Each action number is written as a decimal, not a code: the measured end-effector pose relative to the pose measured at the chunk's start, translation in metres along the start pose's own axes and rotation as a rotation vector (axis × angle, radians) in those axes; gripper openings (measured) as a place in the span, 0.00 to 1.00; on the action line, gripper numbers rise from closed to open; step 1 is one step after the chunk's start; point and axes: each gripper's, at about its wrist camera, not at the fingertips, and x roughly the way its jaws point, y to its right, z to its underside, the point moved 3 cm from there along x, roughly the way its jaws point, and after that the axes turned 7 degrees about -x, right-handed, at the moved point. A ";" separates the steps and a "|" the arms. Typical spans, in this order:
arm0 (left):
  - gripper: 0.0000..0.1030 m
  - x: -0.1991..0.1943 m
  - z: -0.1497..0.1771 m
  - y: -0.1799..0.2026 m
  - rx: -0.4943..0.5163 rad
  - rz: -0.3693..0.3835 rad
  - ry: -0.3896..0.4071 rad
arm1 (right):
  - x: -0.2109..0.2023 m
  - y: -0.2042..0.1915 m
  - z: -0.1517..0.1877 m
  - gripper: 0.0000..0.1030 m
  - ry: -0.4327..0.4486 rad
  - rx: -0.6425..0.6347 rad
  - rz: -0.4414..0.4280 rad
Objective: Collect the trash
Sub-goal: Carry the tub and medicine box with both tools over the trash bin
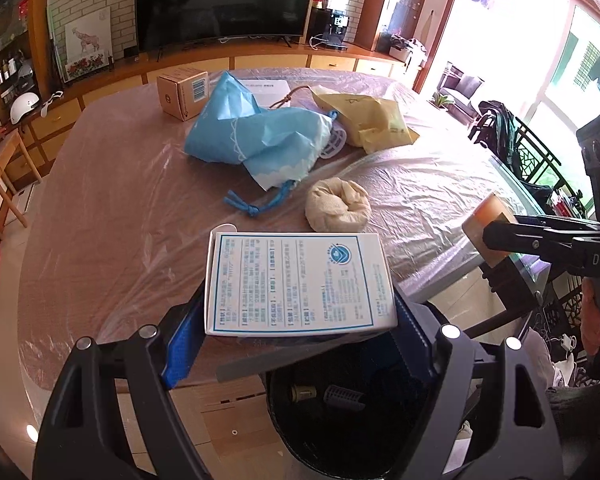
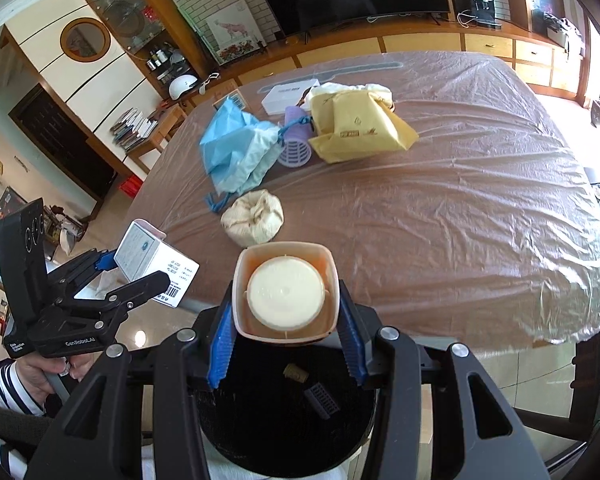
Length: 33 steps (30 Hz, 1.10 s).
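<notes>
My left gripper (image 1: pixel 300 320) is shut on a white and blue medicine box (image 1: pixel 298 282) and holds it over the black trash bin (image 1: pixel 340 440) at the table's near edge. The box also shows in the right wrist view (image 2: pixel 152 264). My right gripper (image 2: pixel 286 344) is shut on an orange plastic bottle with a cream cap (image 2: pixel 286 292), above the same bin (image 2: pixel 284 432). A few small pieces of trash lie inside the bin. On the table lie a blue bag (image 1: pixel 256 136), a cream cloth ball (image 1: pixel 338 206), a yellow envelope (image 1: pixel 368 122) and a lilac hair roller (image 2: pixel 296 136).
A plastic sheet covers the table (image 2: pixel 460 200). A brown carton (image 1: pixel 182 94) and a flat white box (image 2: pixel 290 96) sit at its far side. A TV cabinet (image 1: pixel 260 60) stands behind. A dark chair (image 1: pixel 540 168) stands at the right.
</notes>
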 end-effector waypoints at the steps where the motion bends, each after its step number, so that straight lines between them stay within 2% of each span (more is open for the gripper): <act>1: 0.80 -0.001 0.001 0.001 0.002 0.003 -0.001 | -0.001 -0.001 0.003 0.43 -0.003 -0.004 -0.003; 14: 0.80 -0.017 0.027 0.027 0.060 0.037 -0.014 | -0.010 -0.013 0.033 0.43 -0.046 -0.079 -0.035; 26: 0.80 -0.014 0.056 0.046 0.114 0.058 -0.073 | -0.008 -0.019 0.059 0.43 -0.098 -0.108 -0.045; 33: 0.80 -0.008 0.071 0.049 0.127 0.046 -0.102 | -0.001 -0.020 0.071 0.43 -0.127 -0.132 -0.026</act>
